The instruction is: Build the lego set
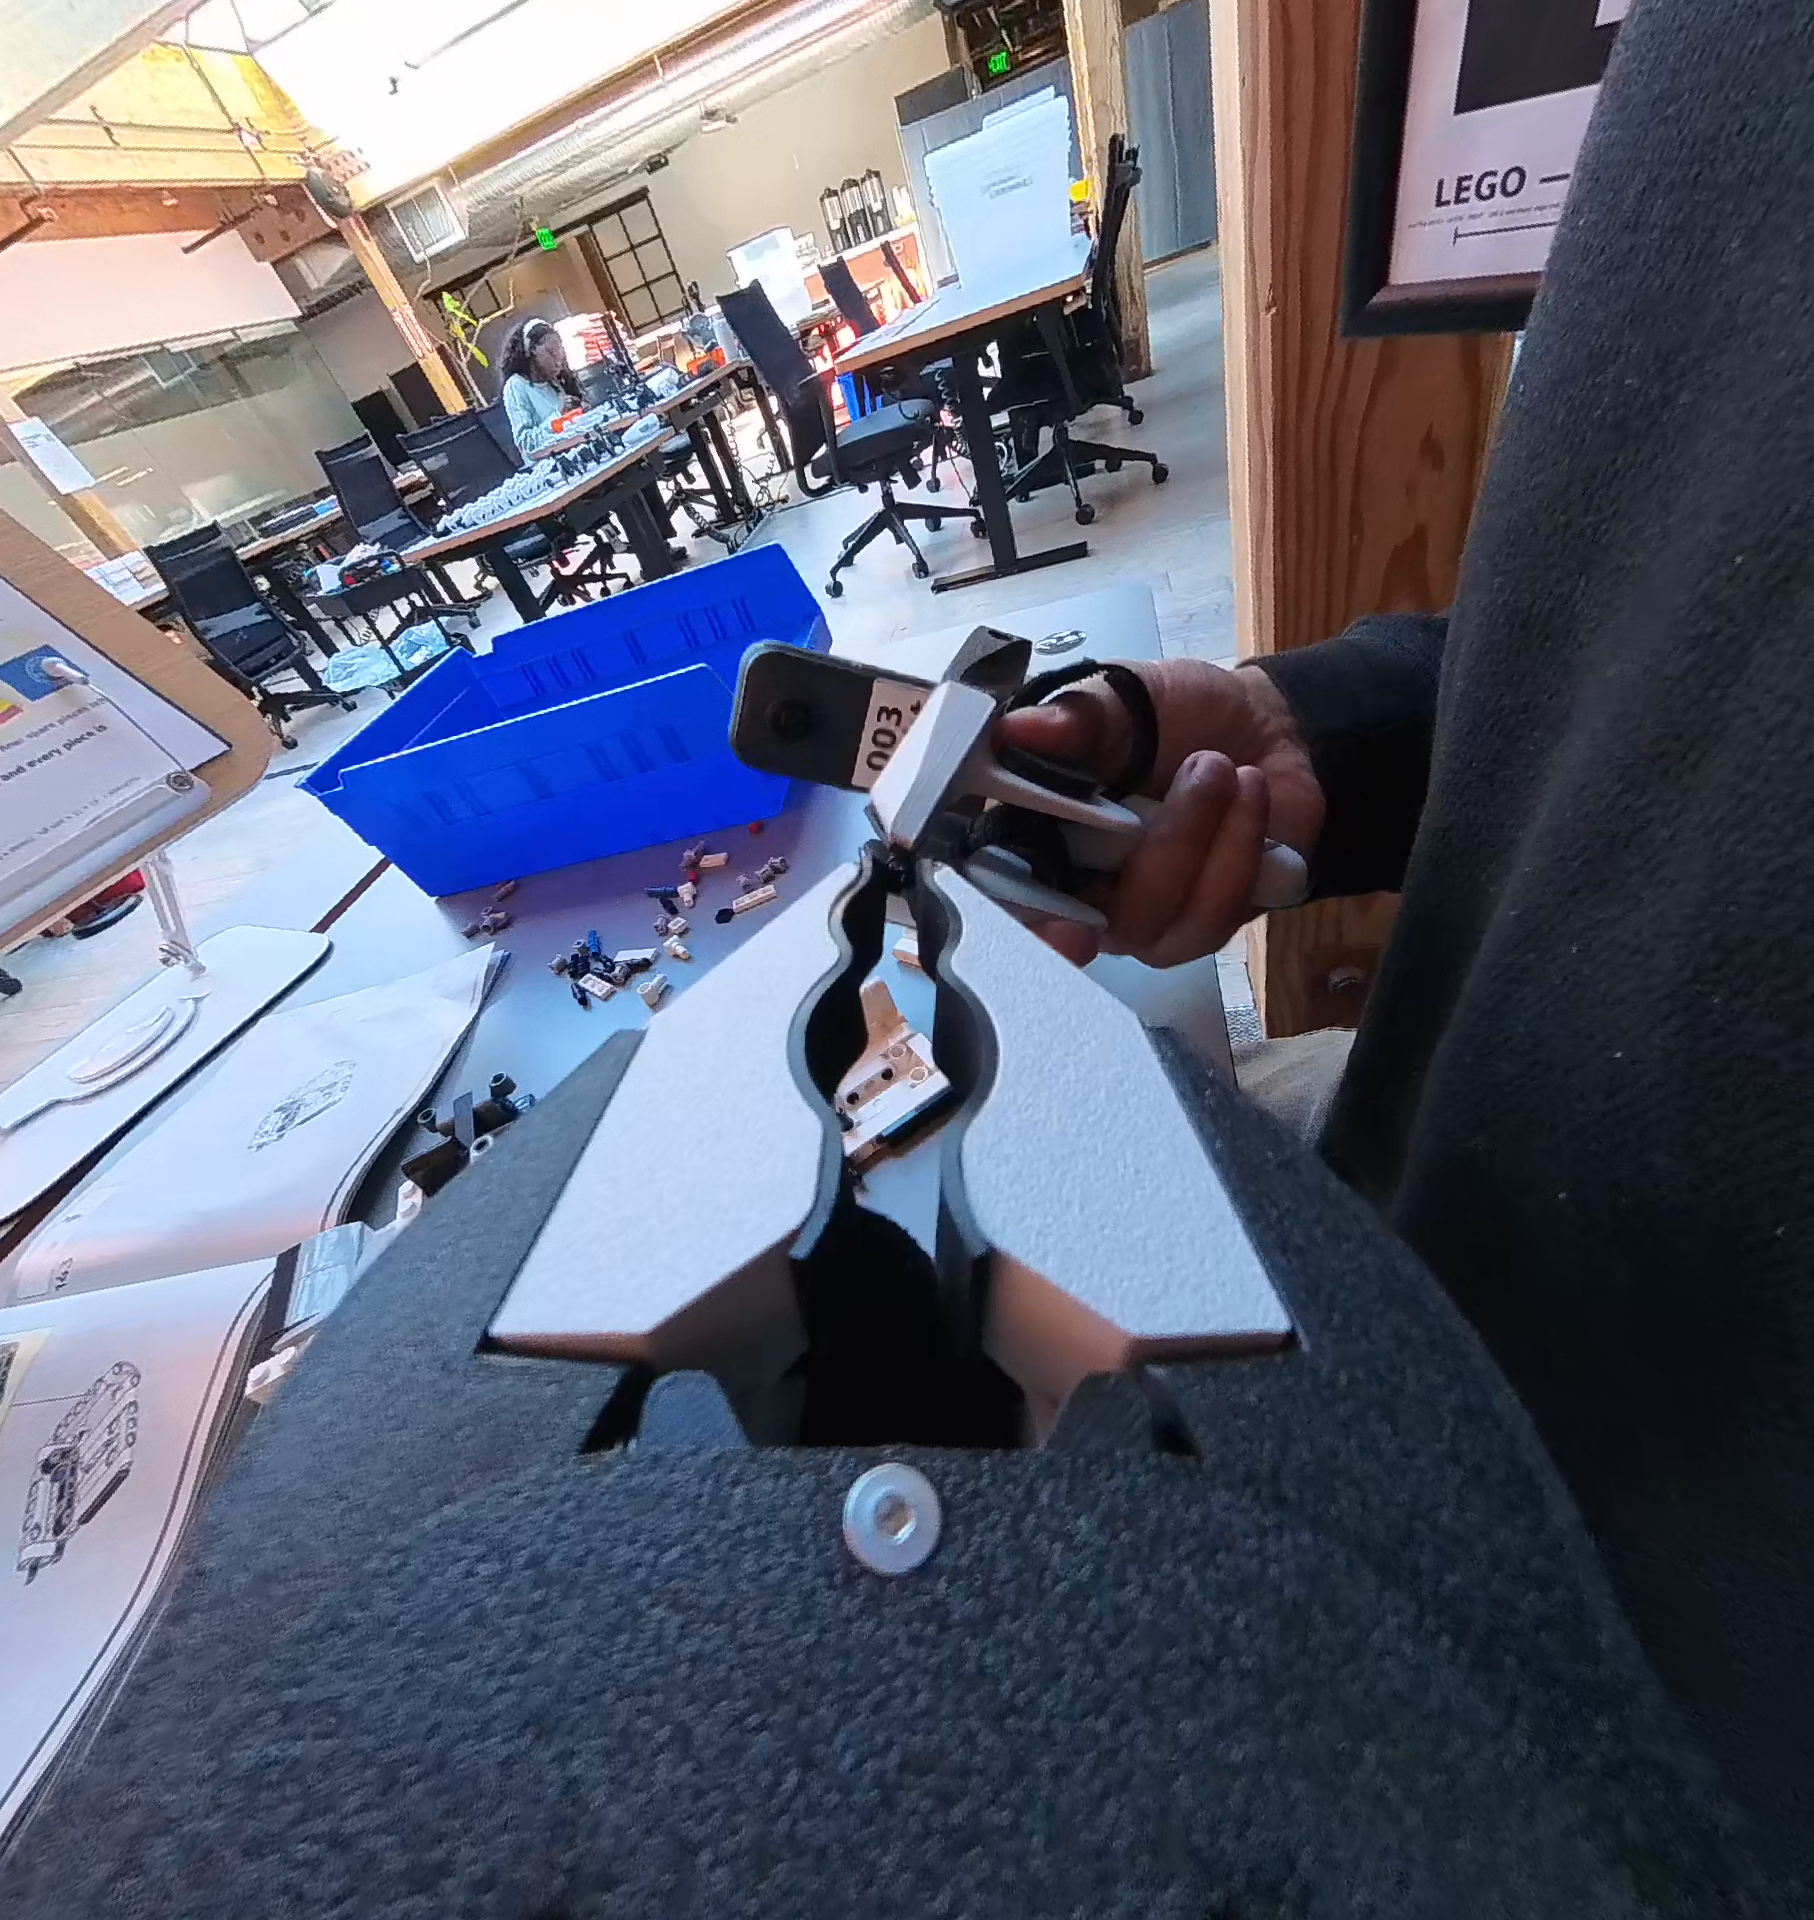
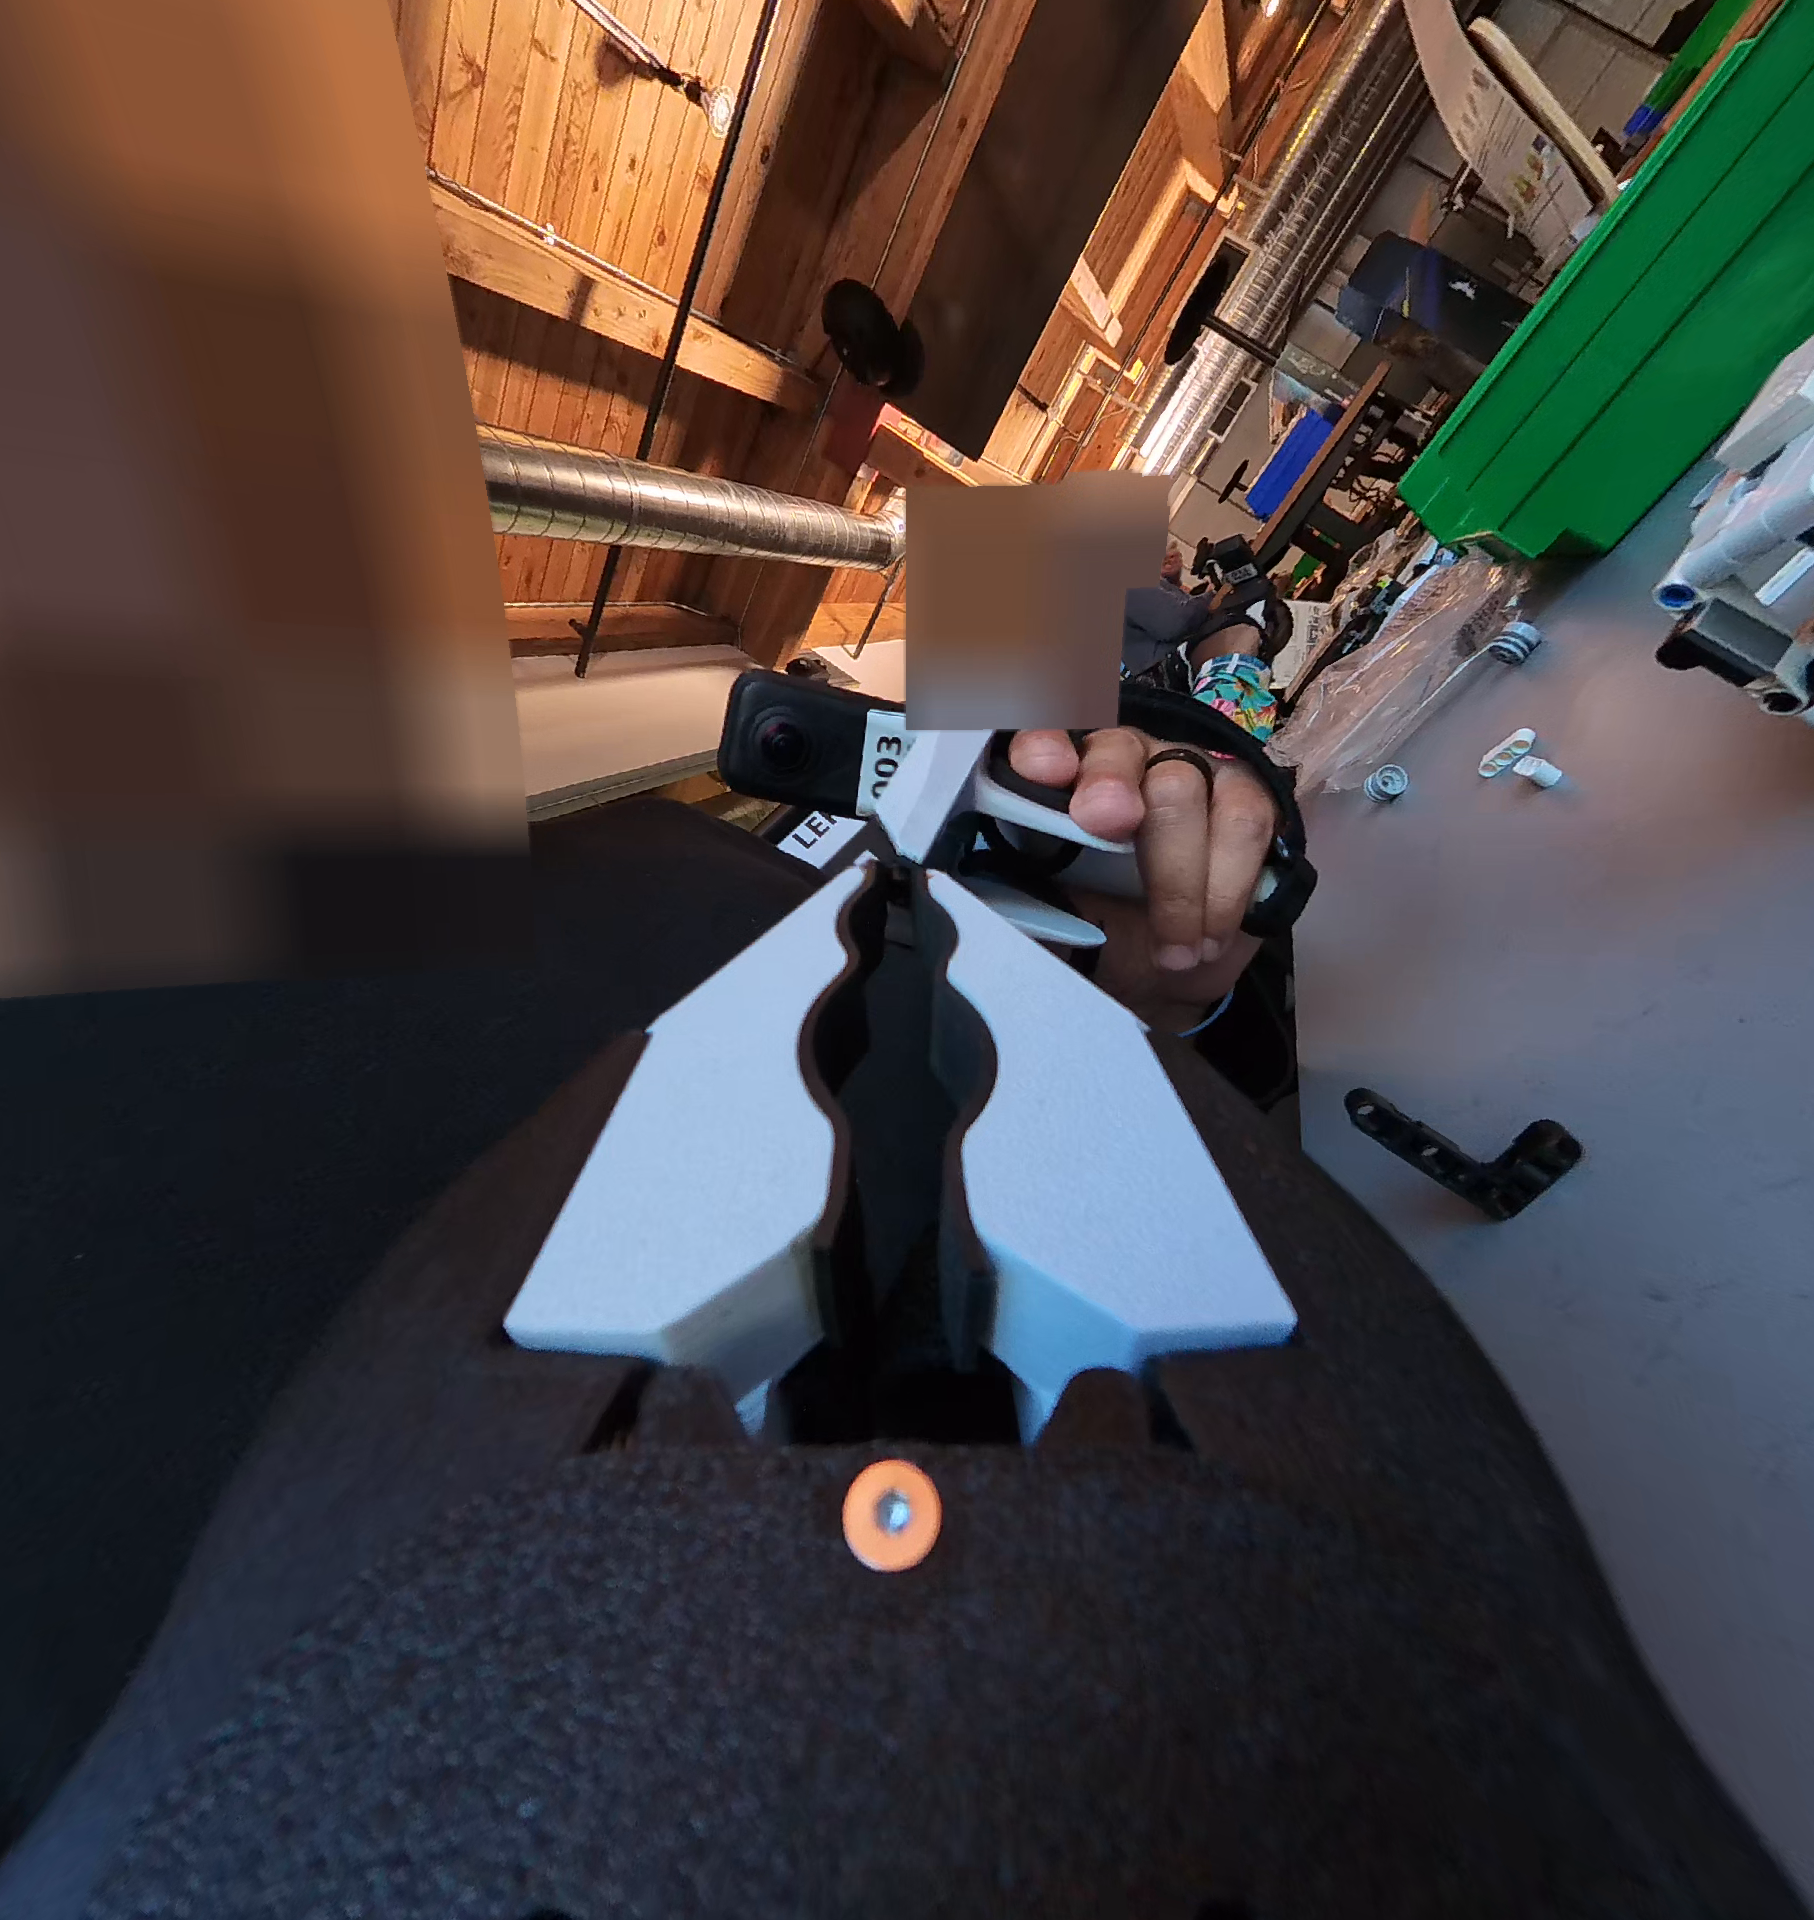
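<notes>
My left gripper [image 1: 898, 871] and my right gripper [image 2: 898, 875] are raised above the grey table [image 2: 1505, 1455] and meet tip to tip. A small black Lego piece [image 1: 890, 878] sits where the tips meet; it also shows in the right wrist view [image 2: 899, 902]. Both grippers' jaws are nearly closed on it. Each view shows the other gripper facing it, held in a hand [image 1: 1194, 831]. A white Lego plate [image 1: 892, 1081] lies on the table below, seen through the left fingers' gap.
A blue bin [image 1: 570, 748] stands behind several loose small pieces [image 1: 654, 925]. An instruction booklet [image 1: 82, 1455] and a clipboard stand [image 1: 51, 727] are left. A black L-shaped beam [image 2: 1464, 1153], a white partial build [image 2: 1776, 603] and a green bin [image 2: 1630, 312] are right. My left and right fingertips are right by each other.
</notes>
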Motion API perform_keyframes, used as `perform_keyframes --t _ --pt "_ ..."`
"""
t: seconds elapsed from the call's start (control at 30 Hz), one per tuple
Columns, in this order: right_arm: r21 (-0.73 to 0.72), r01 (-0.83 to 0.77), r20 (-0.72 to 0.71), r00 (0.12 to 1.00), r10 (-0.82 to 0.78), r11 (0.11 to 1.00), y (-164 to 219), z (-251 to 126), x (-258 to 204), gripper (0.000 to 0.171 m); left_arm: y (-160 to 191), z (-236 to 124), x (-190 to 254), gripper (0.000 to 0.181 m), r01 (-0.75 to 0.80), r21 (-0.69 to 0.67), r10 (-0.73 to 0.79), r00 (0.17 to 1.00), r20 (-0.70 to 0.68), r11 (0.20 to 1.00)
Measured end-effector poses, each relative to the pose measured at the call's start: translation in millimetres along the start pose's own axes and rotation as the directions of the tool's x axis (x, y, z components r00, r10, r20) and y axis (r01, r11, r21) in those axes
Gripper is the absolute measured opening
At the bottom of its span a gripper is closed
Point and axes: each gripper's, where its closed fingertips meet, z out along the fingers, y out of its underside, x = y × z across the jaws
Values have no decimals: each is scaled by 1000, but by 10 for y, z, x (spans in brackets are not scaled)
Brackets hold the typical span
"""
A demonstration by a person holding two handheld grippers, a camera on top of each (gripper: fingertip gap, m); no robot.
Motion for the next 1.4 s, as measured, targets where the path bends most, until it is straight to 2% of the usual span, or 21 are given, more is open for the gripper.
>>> perform_keyframes --t 0.23,0.37,0.4,0.43,0.47,0.5,0.57,0.63,0.73,0.9,1.07,1.13,1.27,1.4 --pt "-38 26 -55 998 -28 999 31 -31 29 4 41 5 36 3 33 -29 -34 999 -42 999" --pt "-80 160 -232 957 -175 984 -55 -284 14 24 115 -37 -21 3 121 -56 -123 991 -44 991" --pt "-126 237 -351 898 -267 963 -87 -470 56 24 164 -55 -58 3 150 -69 -152 988 -30 986" --pt "-201 324 -494 781 -381 925 -131 -724 141 25 215 -74 -89 3 179 -79 -181 983 -18 981" --pt "-304 383 -614 621 -487 872 -167 -1026 230 26 260 -89 -108 3 210 -84 -212 977 -14 974" --pt "-406 393 -689 462 -559 825 -182 -1327 296 27 293 -96 -116 3 239 -85 -241 970 -16 967" --pt "-517 341 -761 237 -604 785 -207 -1795 371 33 339 -84 -115 3 286 -87 -289 957 -29 954" --pt "-597 275 -753 132 -645 754 -145 -2011 447 44 366 -45 -106 3 296 -97 -301 953 -34 950" --pt "-711 216 -682 20 -731 669 -78 -2152 601 44 380 33 -60 3 281 -118 -289 956 -51 952" --pt "-760 178 -619 96 -780 625 -31 -2107 770 45 410 143 28 3 270 -157 -285 955 -84 950" --pt "-819 128 -542 146 -828 559 -66 -2018 839 38 517 216 -4 4 330 -225 -353 932 -75 917" --pt "-838 89 -520 167 -837 539 -53 -1974 859 29 554 257 -35 4 371 -244 -399 914 -72 896" --pt "-896 -30 -443 130 -887 443 -33 -1949 853 25 547 331 -97 4 439 -234 -466 882 -74 868" --pt "-910 -79 -414 159 -896 407 -15 -1933 859 24 528 350 -108 4 447 -217 -471 879 -72 868"
